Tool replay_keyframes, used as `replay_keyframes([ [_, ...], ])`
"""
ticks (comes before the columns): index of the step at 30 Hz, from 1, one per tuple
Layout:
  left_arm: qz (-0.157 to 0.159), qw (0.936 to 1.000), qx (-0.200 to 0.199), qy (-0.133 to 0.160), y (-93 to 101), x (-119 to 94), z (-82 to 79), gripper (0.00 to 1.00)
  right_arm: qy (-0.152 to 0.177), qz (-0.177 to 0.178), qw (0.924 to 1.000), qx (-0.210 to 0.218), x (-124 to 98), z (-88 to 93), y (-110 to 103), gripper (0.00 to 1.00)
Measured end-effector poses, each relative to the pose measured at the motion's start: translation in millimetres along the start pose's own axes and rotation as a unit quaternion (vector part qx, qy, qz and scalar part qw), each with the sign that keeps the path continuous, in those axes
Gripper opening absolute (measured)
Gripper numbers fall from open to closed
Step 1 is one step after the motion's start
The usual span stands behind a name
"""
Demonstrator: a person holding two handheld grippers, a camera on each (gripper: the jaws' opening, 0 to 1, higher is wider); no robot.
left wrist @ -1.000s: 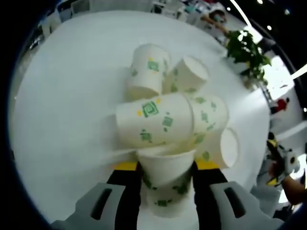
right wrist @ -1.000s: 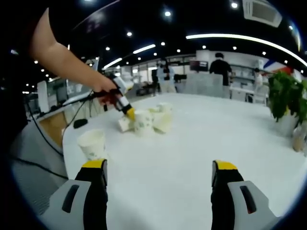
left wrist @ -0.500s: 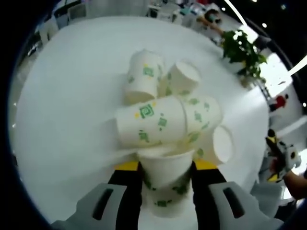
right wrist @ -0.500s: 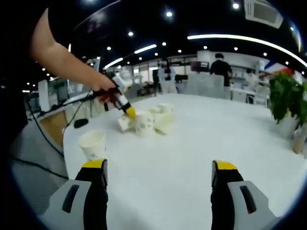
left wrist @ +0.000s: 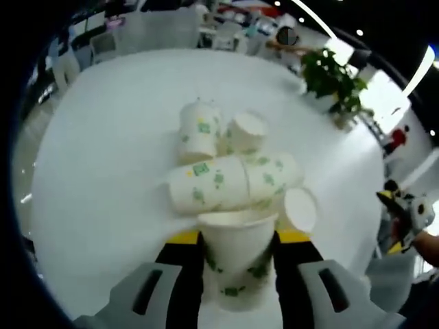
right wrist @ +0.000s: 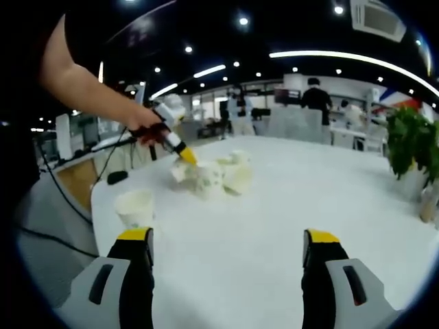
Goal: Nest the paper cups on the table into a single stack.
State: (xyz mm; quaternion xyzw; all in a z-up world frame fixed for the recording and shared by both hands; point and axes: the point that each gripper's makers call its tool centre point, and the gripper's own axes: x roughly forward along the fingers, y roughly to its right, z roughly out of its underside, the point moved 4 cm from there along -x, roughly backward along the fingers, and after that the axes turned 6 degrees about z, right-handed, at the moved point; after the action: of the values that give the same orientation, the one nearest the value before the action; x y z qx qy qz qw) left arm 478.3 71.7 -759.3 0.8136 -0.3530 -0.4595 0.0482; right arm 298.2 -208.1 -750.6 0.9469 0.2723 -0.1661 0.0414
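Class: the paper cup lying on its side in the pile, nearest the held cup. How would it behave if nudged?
The cup on its side would probably roll, since its round wall rests on the table. It looks thin and empty, so likely light and easily dented.

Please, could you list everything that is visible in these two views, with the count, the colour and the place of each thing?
held paper cup: 1, white with green squares, upright between the left gripper's jaws
paper cups in pile: about five, same print, lying on the table beyond the held cup
lone paper cup: 1, whitish, upright near the table edge
table: 1, white, round
potted plant: 1, green, far table edge
left gripper: black and grey, yellow tips, shut on the cup
right gripper: same colours, open above the table
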Motion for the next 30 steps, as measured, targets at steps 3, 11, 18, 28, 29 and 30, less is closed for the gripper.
replay_keyframes([
  [3,0.000,0.9999,0.003,0.010,2.2,-6,-1.4,0.38,0.001,0.000,1.0000,-0.002,0,-1.2,-1,0.88],
  [11,-0.010,0.9922,0.060,0.108,8.6,-31,-35.9,0.38,0.005,0.000,1.0000,-0.008,0,-5.8,-2,0.88],
  [18,-0.036,0.9731,0.120,0.193,15.6,-50,-61.4,0.38,0.006,-0.002,0.9999,-0.011,-1,-9.6,-5,0.89],
  [28,-0.060,0.9371,0.143,0.313,18.2,-82,-81.5,0.38,0.010,-0.002,0.9998,-0.017,-2,-15.3,-9,0.88],
  [29,-0.058,0.9365,0.143,0.315,18.8,-82,-82.0,0.37,0.013,-0.001,0.9998,-0.017,-2,-16.9,-8,0.88],
  [30,-0.053,0.9347,0.143,0.321,20.0,-85,-83.4,0.37,0.017,0.000,0.9997,-0.015,-2,-18.7,-8,0.88],
])
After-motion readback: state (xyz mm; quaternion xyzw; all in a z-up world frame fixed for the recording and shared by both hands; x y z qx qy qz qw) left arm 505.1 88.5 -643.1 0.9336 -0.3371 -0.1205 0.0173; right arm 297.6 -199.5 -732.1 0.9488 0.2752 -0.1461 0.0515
